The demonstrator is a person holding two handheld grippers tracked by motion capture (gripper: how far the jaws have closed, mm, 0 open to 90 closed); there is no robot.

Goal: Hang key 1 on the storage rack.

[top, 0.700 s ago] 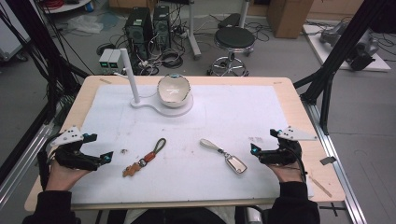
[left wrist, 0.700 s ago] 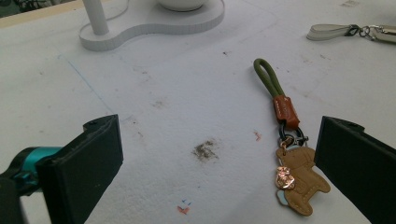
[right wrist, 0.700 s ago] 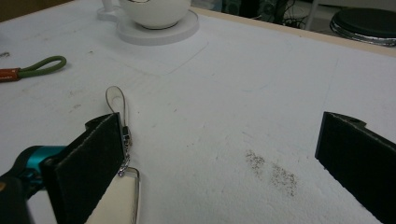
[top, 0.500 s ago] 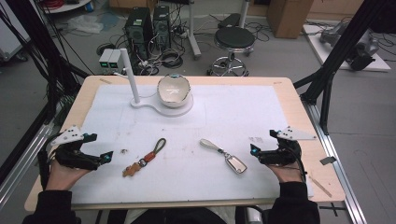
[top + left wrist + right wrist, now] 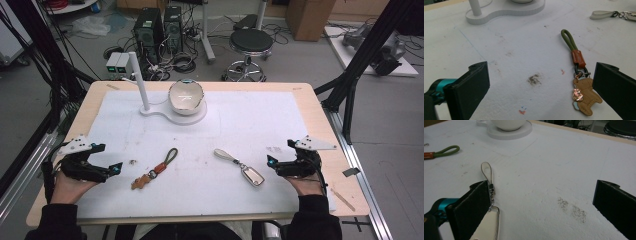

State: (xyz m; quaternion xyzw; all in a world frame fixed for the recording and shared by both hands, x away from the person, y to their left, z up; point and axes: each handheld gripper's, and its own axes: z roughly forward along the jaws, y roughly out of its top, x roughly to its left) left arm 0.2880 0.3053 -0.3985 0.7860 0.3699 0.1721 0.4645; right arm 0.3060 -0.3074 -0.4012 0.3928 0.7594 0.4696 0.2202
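- Left gripper (image 5: 112, 169): rests at the near left of the mat (image 5: 280, 125), jaws spread wide, nothing between them. Left gripper view: bear keyring (image 5: 581, 82) lies flat just inside the right-hand jaw, not touched.
- Right gripper (image 5: 270, 162): near right, jaws also spread, empty. Right gripper view: white fob (image 5: 489, 220) sits at the left-hand jaw, partly hidden behind it; can't tell if it touches.
- Step, my read: pre-grasp. Both tools are lined up near their targets, nothing lifted yet.
- Bear keyring in high view (image 5: 155, 170): between left gripper and mat centre, green loop (image 5: 171, 153) pointing away, bear charm nearest the person.
- Fob in high view (image 5: 251, 175): just beside the right gripper tip, its pale strap (image 5: 226, 155) running up-left toward centre.
- The two keyrings are well apart, no tangle.
- Far: bowl (image 5: 186, 97) on a white base (image 5: 197, 117) with an upright post (image 5: 138, 82), at the far middle of the mat. Likely the drop target or hang point; a guess.
- Next move calls for: shift left gripper sideways so the brown tab or bear sits centred between jaws, drop low, then close. Flat items on a flat mat, so jaw tips need to go right down to the surface.
- Same for right: centre on the fob body, not the thin strap.
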